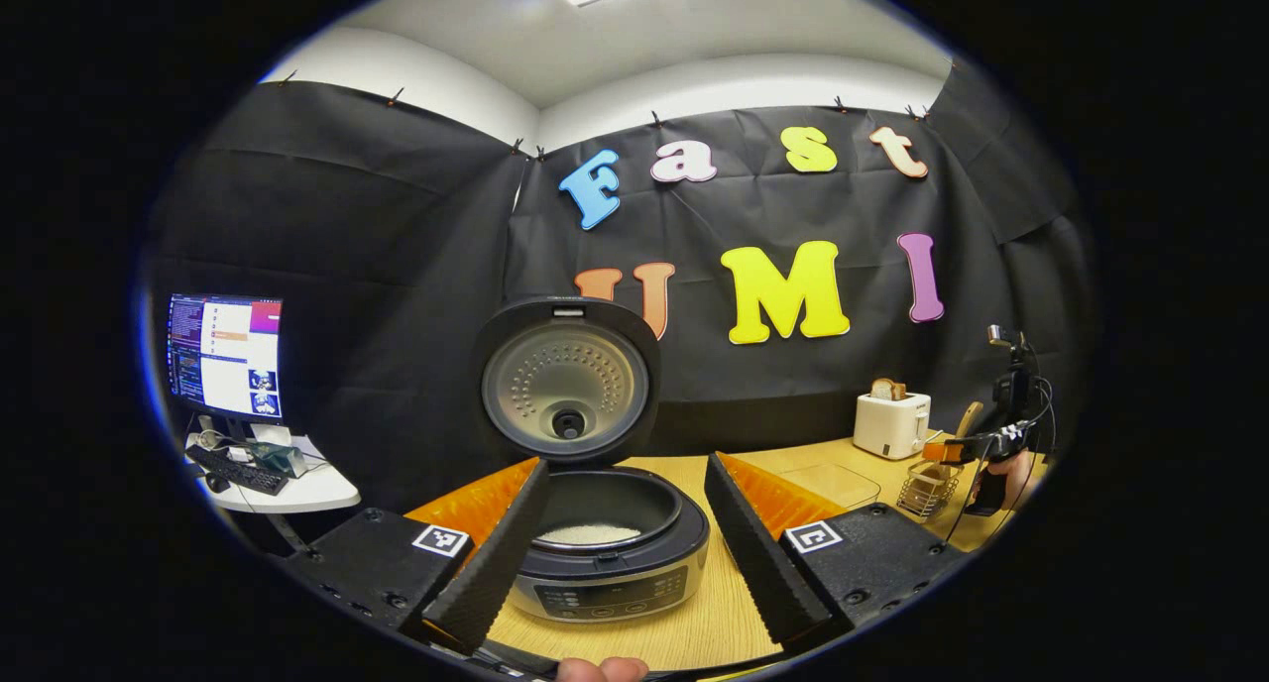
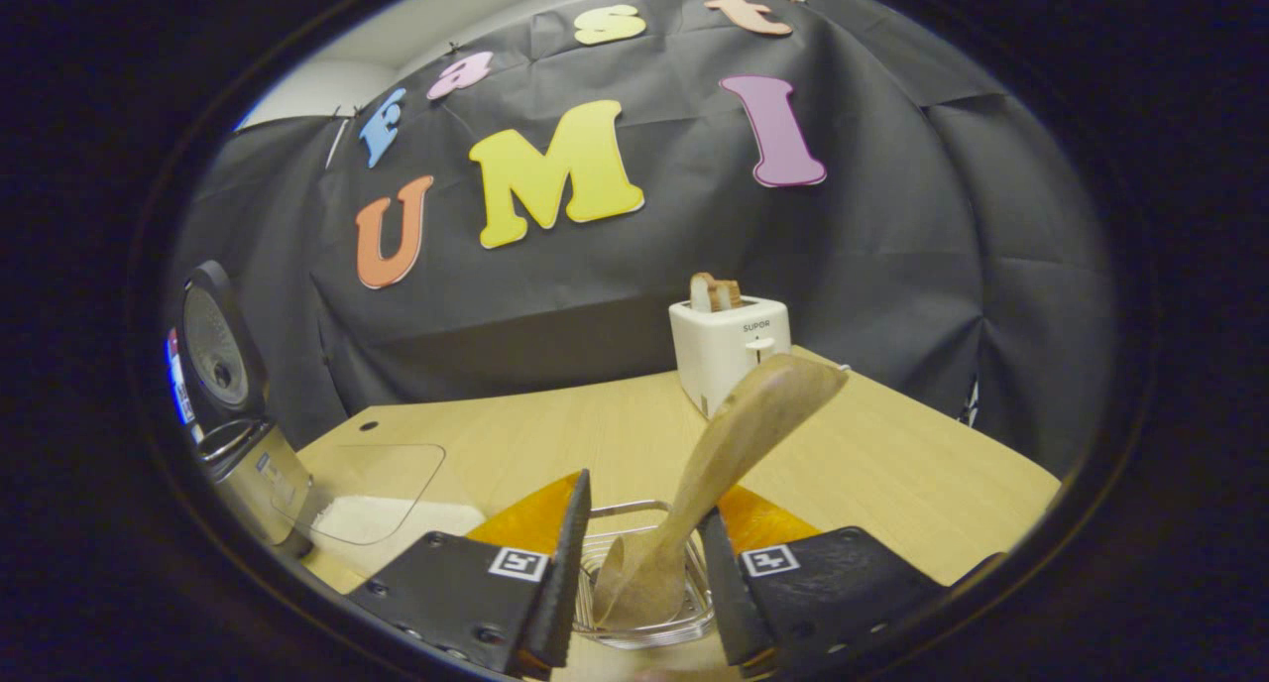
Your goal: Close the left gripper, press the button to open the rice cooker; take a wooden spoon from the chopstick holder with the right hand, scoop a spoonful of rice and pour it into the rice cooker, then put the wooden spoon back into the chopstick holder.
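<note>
The rice cooker [image 1: 605, 553] is black and silver, the toaster [image 2: 731, 350] is white, the wooden spoon [image 2: 729, 444] is light brown.

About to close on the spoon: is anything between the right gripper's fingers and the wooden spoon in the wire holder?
Nothing visible blocks it. The right gripper is open, and the pale wooden spoon leans out of the wire chopstick holder between the fingers. Whether either finger touches it is unclear.

Left claw [image 1: 625, 543]: black blocky finger bases, each with square black-and-white marker, small screws, orange side panels, ribbed inner faces. Right claw [image 2: 634, 573]: same build, seen afar trailing dark cables beside hand [image 1: 1006, 476].
</note>
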{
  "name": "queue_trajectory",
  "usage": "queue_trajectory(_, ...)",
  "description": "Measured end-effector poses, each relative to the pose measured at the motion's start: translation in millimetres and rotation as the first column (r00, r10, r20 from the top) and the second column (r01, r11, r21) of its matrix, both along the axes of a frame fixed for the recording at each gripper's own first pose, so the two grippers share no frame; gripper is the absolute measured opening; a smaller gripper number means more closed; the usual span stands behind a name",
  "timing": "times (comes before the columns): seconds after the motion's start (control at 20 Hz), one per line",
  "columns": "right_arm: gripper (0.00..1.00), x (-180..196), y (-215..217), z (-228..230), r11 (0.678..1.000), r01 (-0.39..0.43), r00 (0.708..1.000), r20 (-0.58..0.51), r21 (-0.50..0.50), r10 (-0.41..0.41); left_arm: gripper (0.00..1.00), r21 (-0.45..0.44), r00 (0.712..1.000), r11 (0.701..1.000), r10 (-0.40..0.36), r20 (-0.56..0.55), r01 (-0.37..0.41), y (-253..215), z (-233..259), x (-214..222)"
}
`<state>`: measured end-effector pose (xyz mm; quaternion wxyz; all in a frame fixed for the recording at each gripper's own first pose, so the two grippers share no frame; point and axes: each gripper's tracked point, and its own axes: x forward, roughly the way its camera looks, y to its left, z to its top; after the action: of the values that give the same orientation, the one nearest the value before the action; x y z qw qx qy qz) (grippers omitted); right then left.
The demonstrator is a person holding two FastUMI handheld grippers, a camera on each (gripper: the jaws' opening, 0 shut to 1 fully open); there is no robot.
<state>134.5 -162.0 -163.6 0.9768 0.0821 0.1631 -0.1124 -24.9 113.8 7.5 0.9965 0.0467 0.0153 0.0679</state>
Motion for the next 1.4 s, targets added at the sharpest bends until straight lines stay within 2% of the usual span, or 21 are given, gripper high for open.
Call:
queue_trajectory(0.05, 0.66, -2, -3, 1, 1.000, 0.003, 1.000, 0.000, -0.030, -0.003, 1.00, 0.006, 1.000, 1.000, -0.002, 0.003, 0.002, -3, 2, 1)
queue_trajectory(0.1, 0.78, -4, -4, 5, 0.999, 0.006, 1.000, 0.006, -0.054, -0.006, 1.00, 0.006, 1.000, 1.000, -0.005, 0.005, 0.005, -4, 2, -1)
queue_trajectory(0.15, 0.80, -8, -4, 7, 0.997, 0.007, 1.000, 0.009, -0.071, -0.006, 1.00, 0.006, 1.000, 1.000, -0.007, 0.007, 0.007, -6, 2, 0)
queue_trajectory(0.2, 0.89, -10, -4, 7, 0.997, 0.005, 1.000, 0.002, -0.083, -0.005, 1.00, 0.006, 1.000, 1.000, -0.008, 0.009, 0.008, -6, 3, 0)
queue_trajectory(0.25, 0.91, -14, -4, 6, 0.996, 0.003, 1.000, -0.005, -0.094, -0.004, 1.00, 0.006, 1.000, 1.000, -0.008, 0.010, 0.008, -8, 3, 0)
queue_trajectory(0.3, 0.87, -18, -4, 5, 0.995, -0.002, 1.000, -0.015, -0.102, 0.001, 1.00, 0.006, 1.000, 1.000, -0.009, 0.009, 0.008, -9, 3, -1)
queue_trajectory(0.35, 0.96, -25, -3, 3, 0.995, -0.003, 1.000, -0.021, -0.100, 0.001, 1.00, 0.010, 1.000, 1.000, -0.009, 0.011, 0.009, -10, 5, -2)
queue_trajectory(0.45, 0.96, -44, -2, 6, 0.997, 0.005, 1.000, -0.015, -0.079, -0.006, 1.00, 0.024, 0.999, 1.000, -0.004, 0.037, 0.003, -14, 16, -6)
queue_trajectory(0.6, 0.96, -75, -4, 4, 0.998, 0.025, 0.999, -0.023, -0.059, -0.027, 0.99, -0.008, 0.998, 1.000, -0.012, 0.066, 0.012, -25, 25, -9)
queue_trajectory(0.75, 0.96, -103, 2, 16, 0.996, 0.002, 1.000, 0.003, -0.095, -0.002, 0.99, -0.037, 0.997, 0.999, 0.009, 0.078, -0.006, -29, 26, -8)
queue_trajectory(0.85, 0.96, -117, 7, 29, 0.992, -0.005, 1.000, 0.025, -0.129, 0.009, 1.00, -0.041, 0.997, 0.999, -0.006, 0.079, 0.009, -39, 23, -6)
queue_trajectory(1.05, 0.92, -132, 57, 46, 0.974, -0.151, 0.984, 0.066, -0.167, 0.164, 0.99, -0.047, 0.998, 0.998, 0.047, 0.038, -0.045, -32, 21, 1)
queue_trajectory(1.25, 0.94, -131, 97, 36, 0.949, -0.284, 0.953, 0.067, -0.136, 0.295, 0.99, 0.004, 0.998, 0.999, 0.047, 0.048, -0.047, -20, 76, 37)
queue_trajectory(1.3, 0.96, -131, 102, 31, 0.940, -0.309, 0.947, 0.049, -0.144, 0.319, 0.99, 0.010, 0.997, 0.999, 0.042, 0.057, -0.043, -18, 92, 48)
queue_trajectory(1.4, 0.95, -130, 100, 31, 0.934, -0.326, 0.941, 0.047, -0.148, 0.336, 0.99, 0.032, 0.998, 0.999, 0.042, 0.055, -0.044, -10, 116, 72)
